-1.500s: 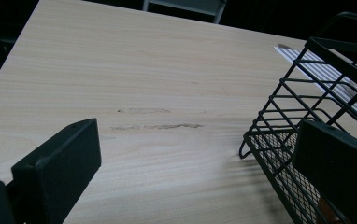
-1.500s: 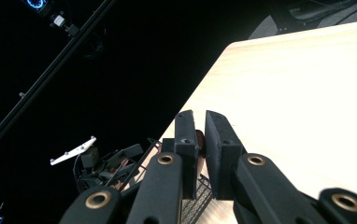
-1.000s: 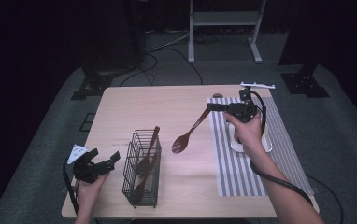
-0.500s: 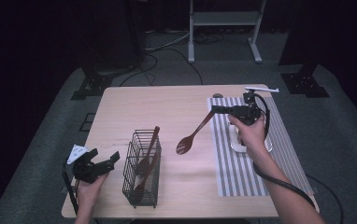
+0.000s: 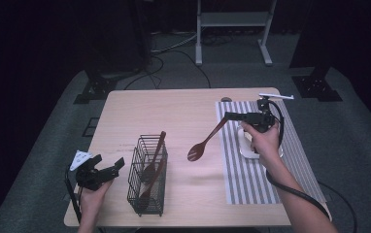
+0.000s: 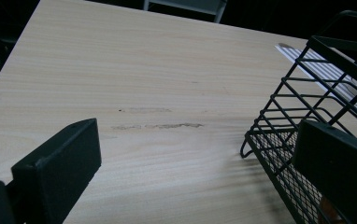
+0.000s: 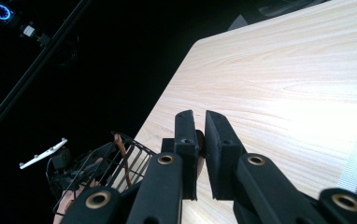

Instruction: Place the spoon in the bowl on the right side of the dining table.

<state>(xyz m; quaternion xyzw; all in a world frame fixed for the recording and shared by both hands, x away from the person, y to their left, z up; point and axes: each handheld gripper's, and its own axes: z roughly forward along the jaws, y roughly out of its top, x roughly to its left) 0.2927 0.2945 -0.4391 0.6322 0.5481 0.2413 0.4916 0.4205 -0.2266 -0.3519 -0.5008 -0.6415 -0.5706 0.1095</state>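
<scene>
Since a second ago the right claw (image 5: pixel 229 116) has shifted slightly rightward and down with its spoon (image 5: pixel 204 143), while the left claw (image 5: pixel 109 167) has kept its place beside the basket (image 5: pixel 147 175).

Two spoons already stand in the wire basket, so the work looks part done. Left, by my reading, is to carry this third spoon across the bare desk (image 5: pixel 174 111) and drop it in with the others.

The right claw is pressed together on the spoon's handle end; in the right gripper view the jaws stand nearly closed with a sliver of brown wood between them. The left claw is spread wide and holds nothing.

The spoon is dark brown wood, slim-handled with an oval bowl. It hangs in the air, slanting down and leftward from the claw, between the striped mat (image 5: pixel 251 174) and the basket, well apart from the basket.
</scene>
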